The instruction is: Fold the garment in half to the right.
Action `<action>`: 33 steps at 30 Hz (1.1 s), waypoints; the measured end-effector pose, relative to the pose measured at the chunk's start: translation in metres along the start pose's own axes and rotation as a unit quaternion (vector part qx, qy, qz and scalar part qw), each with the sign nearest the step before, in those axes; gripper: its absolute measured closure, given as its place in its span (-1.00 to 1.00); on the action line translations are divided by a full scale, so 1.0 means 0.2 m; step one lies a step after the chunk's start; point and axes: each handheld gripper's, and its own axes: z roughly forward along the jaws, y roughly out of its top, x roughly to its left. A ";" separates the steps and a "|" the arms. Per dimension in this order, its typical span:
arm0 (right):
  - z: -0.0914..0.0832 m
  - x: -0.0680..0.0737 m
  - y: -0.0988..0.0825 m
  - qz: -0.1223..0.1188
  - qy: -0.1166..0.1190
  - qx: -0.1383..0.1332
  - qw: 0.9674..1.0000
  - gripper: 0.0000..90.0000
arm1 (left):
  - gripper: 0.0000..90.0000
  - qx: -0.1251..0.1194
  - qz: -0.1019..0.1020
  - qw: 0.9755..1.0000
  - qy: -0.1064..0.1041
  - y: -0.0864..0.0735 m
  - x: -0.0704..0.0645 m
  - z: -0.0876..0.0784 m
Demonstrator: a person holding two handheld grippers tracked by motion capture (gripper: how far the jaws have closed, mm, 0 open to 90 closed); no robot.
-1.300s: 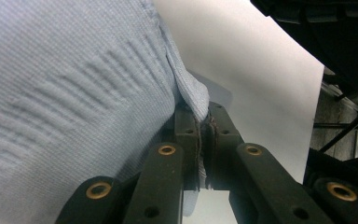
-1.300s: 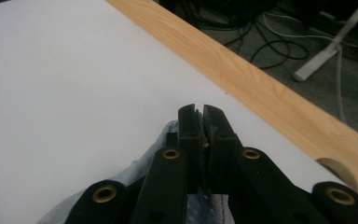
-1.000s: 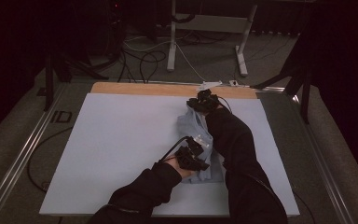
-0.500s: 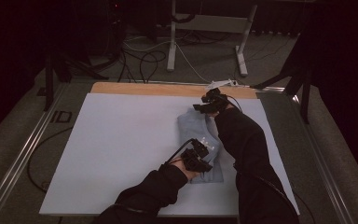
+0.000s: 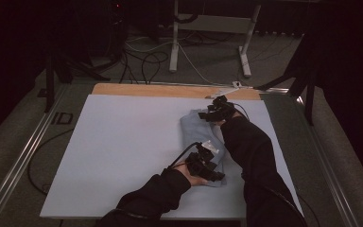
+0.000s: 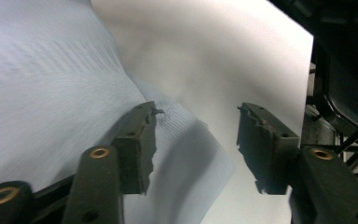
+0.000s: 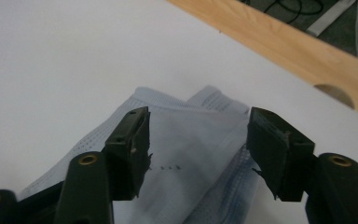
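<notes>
The desk [image 5: 123, 151], covered by a white sheet with a wooden strip along its far edge, carries a folded pale-blue mesh garment [image 5: 196, 130] lying flat right of its centre. At the garment's far end I hold the right gripper [image 5: 207, 115], whose jaws have just been opening and now stand apart over the fabric [image 7: 191, 154] without pressing it. At the garment's near end my left gripper [image 5: 216, 176] has likewise just been opening, the cloth corner [image 6: 186, 154] lying loose between its parted jaws.
</notes>
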 end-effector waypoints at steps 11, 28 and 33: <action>0.01 0.00 -0.08 0.031 0.005 0.023 0.999 -0.28 | -0.70 -0.070 0.043 0.997 0.008 -0.08 -0.01 -0.16; 0.09 -0.02 -0.16 0.075 0.037 0.080 0.993 -0.01 | -1.00 -0.127 0.056 0.988 0.063 -0.32 0.05 -0.44; 0.09 -0.02 -0.15 0.072 0.022 0.082 0.994 0.44 | -1.00 -0.127 0.046 0.988 0.071 -0.40 0.06 -0.51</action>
